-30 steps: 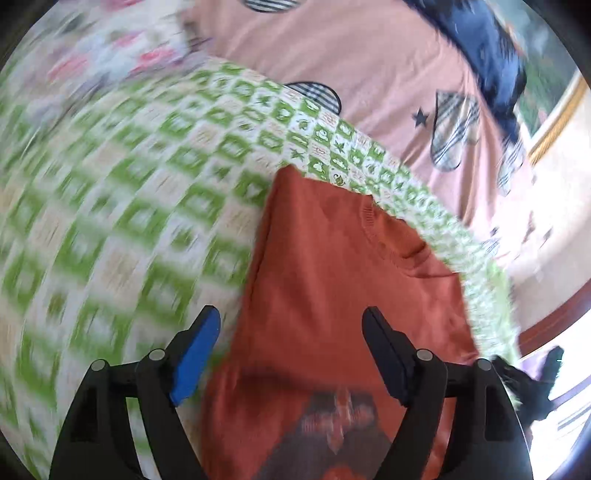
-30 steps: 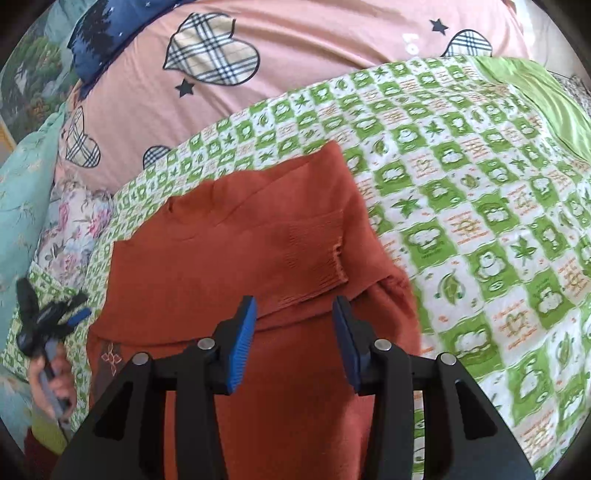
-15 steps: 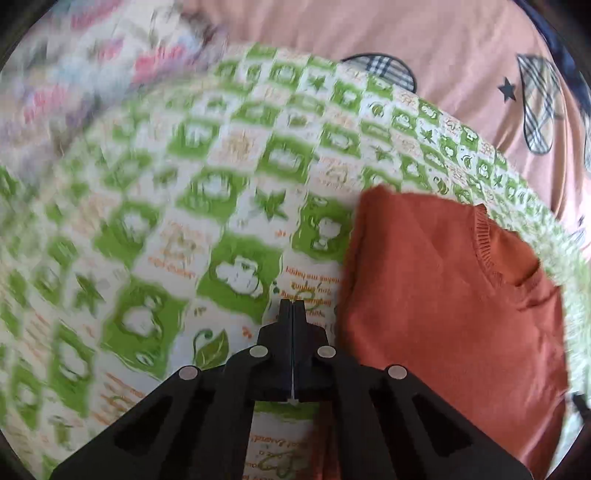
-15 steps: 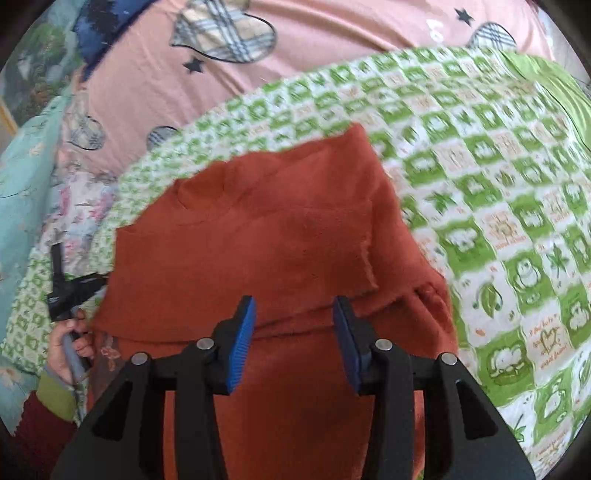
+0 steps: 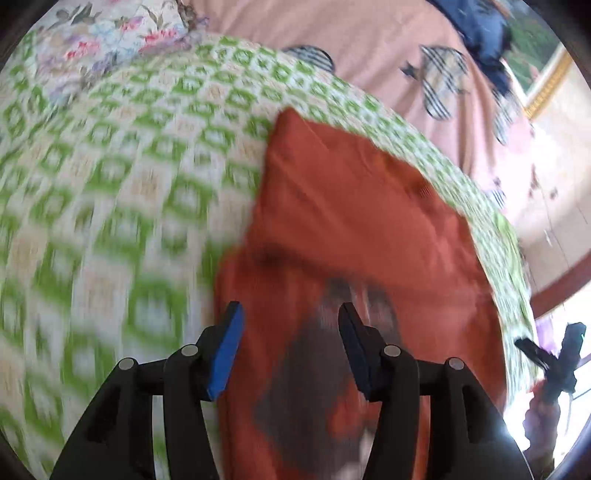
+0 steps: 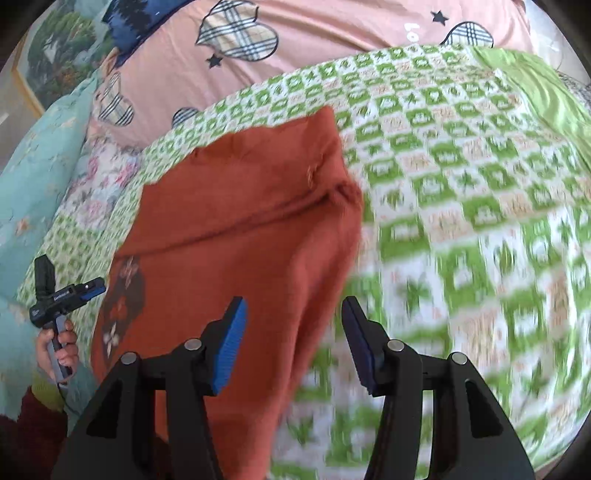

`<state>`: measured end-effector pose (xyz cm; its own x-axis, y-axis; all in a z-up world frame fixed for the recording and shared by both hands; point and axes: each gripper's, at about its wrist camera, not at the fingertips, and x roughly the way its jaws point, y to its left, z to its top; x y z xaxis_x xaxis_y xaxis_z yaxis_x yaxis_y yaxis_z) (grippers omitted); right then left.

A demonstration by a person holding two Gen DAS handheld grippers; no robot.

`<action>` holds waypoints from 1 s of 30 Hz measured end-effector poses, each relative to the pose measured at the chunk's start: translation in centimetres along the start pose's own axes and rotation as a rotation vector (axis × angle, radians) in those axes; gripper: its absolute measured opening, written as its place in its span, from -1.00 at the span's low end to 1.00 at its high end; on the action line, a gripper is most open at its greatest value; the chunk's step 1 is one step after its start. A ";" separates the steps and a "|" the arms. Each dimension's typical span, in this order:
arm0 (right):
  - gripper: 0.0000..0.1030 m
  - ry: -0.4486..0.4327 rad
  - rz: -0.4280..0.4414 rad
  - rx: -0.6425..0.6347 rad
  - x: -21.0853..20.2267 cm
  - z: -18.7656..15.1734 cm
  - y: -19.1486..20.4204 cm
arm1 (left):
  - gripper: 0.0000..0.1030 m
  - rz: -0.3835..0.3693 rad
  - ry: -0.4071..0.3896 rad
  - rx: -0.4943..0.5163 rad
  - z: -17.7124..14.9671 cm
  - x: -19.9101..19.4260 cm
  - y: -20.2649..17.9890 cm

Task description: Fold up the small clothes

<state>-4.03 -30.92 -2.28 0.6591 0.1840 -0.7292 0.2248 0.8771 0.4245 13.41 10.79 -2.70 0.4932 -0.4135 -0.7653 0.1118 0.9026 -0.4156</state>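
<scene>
A small rust-orange sweater [image 5: 354, 206] lies on a green-and-white checked cloth [image 5: 110, 177], its sleeves folded in over the body, a dark print near its hem. My left gripper [image 5: 290, 332] is open and empty above the sweater's lower left part. The sweater also shows in the right wrist view [image 6: 236, 229]. My right gripper [image 6: 291, 328] is open and empty over the sweater's right edge. The left gripper also shows in the right wrist view [image 6: 68, 291], held in a hand at the far left.
The checked cloth [image 6: 461, 192] lies on a bed with a pink sheet [image 6: 332, 33] printed with plaid hearts. A floral pillow [image 5: 110, 33] and a teal cover [image 6: 33, 177] lie at the left. A dark blue cloth [image 5: 480, 26] lies at the back.
My left gripper was shut beside the sweater half a second ago and is now open over its lower part. My right gripper has shifted right, toward the sweater's right edge, still open.
</scene>
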 end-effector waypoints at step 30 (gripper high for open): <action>-0.92 0.002 0.041 0.013 -2.0 -4.6 -1.3 | -0.27 0.030 0.164 0.131 -19.4 -5.9 -1.1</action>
<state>-8.92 -30.41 -3.82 0.6662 0.2205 -0.7124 0.2068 0.8632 0.4606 -6.35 9.90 -7.23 0.3523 -0.3903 -0.8506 0.2158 0.9183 -0.3319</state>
